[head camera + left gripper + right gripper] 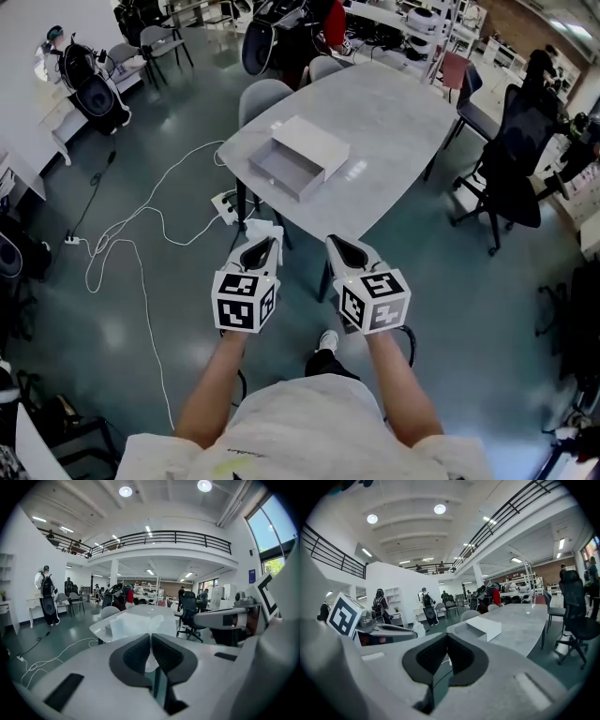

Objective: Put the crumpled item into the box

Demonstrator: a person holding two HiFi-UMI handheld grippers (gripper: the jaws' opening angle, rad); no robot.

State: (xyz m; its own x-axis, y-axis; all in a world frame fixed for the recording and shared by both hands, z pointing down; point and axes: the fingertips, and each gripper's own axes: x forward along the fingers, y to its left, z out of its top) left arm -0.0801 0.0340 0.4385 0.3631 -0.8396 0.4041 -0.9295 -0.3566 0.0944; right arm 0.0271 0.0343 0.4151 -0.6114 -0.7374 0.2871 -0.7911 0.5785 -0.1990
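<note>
Broad glossy grey-green floor (122,141) underneath, crossed by a thin white cable (141,230). Ahead of the person, a big pale grey table with rounded corners (403,122). Toward the table's nearer end, a flat white box (298,152) with its grey tray showing open at the near side, nothing visible inside.

Short of the table edge and well apart from the box, side by side over the floor: left gripper (262,244) and right gripper (340,247), each topped by its marker cube. Left fingers (133,656) pinching a white crumpled sheet (140,623), paper or tissue, bulging out past the tips and covering part of the box in the left gripper view. Right fingers (461,656) pressed together with nothing between them.

Carrying step in hand, by the look of it: crumpled sheet gripped, not yet over the box.

Next move, probably: bring the left gripper forward over the table to a spot above the open tray, lower inside its walls, then spread the fingers. Little force needed for so light and springy a load; a low release safer against bouncing out. Right gripper free to steady the box.
</note>
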